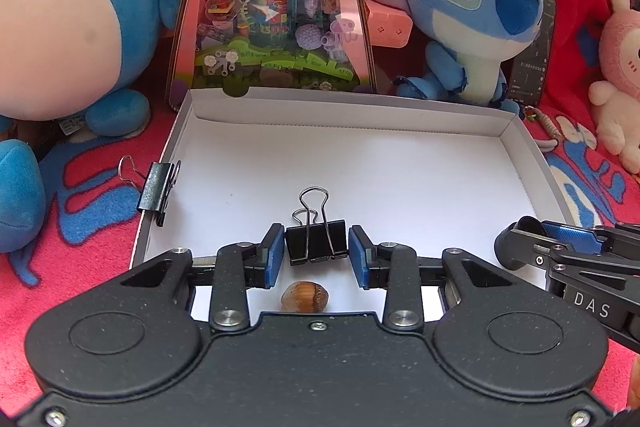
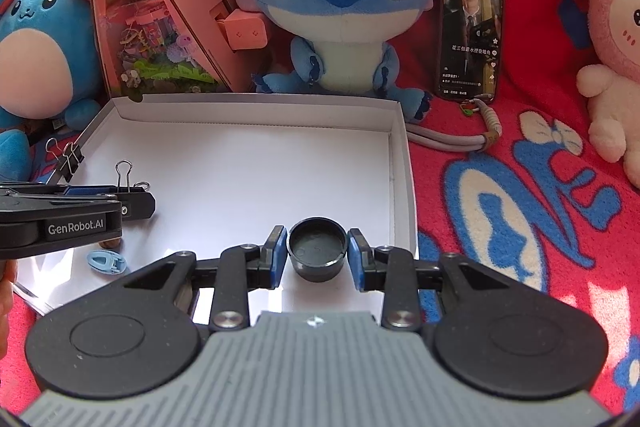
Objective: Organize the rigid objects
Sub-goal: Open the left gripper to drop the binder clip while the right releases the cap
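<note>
A shallow white cardboard tray [image 1: 360,115] lies on a red blanket; it also shows in the right wrist view [image 2: 400,155]. My left gripper [image 1: 316,247] is shut on a black binder clip [image 1: 316,243] over the tray's near part; that clip also shows in the right wrist view [image 2: 126,183]. A hazelnut [image 1: 305,297] lies on the tray floor just behind the clip. My right gripper [image 2: 318,251] is shut on a small black round cap [image 2: 317,249] at the tray's near right corner. A second black binder clip [image 1: 158,189] is clipped on the tray's left wall. A small light-blue plastic clip [image 2: 107,261] lies in the tray.
Behind the tray stand a blue round plush [image 1: 68,15], a pink display box [image 1: 276,7], a Stitch plush [image 2: 332,7] and a phone [image 2: 470,27] with a grey lanyard [image 2: 452,141]. A pink rabbit plush [image 2: 612,35] sits at the right.
</note>
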Demonstrator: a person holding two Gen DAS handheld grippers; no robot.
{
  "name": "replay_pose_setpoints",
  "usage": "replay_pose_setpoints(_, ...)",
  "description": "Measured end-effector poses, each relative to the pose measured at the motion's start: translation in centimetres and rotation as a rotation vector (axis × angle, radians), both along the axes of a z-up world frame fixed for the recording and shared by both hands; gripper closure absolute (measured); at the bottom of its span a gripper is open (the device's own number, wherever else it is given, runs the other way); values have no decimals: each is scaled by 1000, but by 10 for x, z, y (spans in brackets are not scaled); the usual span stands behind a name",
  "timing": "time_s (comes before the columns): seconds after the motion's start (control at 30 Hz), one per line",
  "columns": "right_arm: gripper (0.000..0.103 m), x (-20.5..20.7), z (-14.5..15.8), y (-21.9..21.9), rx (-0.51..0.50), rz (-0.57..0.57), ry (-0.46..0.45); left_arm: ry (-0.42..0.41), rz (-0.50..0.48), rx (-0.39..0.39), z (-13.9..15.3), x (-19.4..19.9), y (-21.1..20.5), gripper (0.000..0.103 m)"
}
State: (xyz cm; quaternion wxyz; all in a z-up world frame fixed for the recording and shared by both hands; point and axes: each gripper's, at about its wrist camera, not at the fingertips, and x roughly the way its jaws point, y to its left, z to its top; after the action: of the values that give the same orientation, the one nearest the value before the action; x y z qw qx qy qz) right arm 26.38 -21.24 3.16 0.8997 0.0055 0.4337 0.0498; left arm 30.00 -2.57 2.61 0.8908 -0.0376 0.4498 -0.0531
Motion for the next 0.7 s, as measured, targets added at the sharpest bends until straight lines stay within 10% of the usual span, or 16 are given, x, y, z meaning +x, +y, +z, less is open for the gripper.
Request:
replay_pose_setpoints(0.33, 64, 0, -1, 0, 6, -3, -1, -17, -16, 19, 0, -1, -4, 70)
replay_pose_setpoints(0.7, 40, -3, 1, -4, 26, -16, -18, -56, -25, 41, 5, -9, -7, 49)
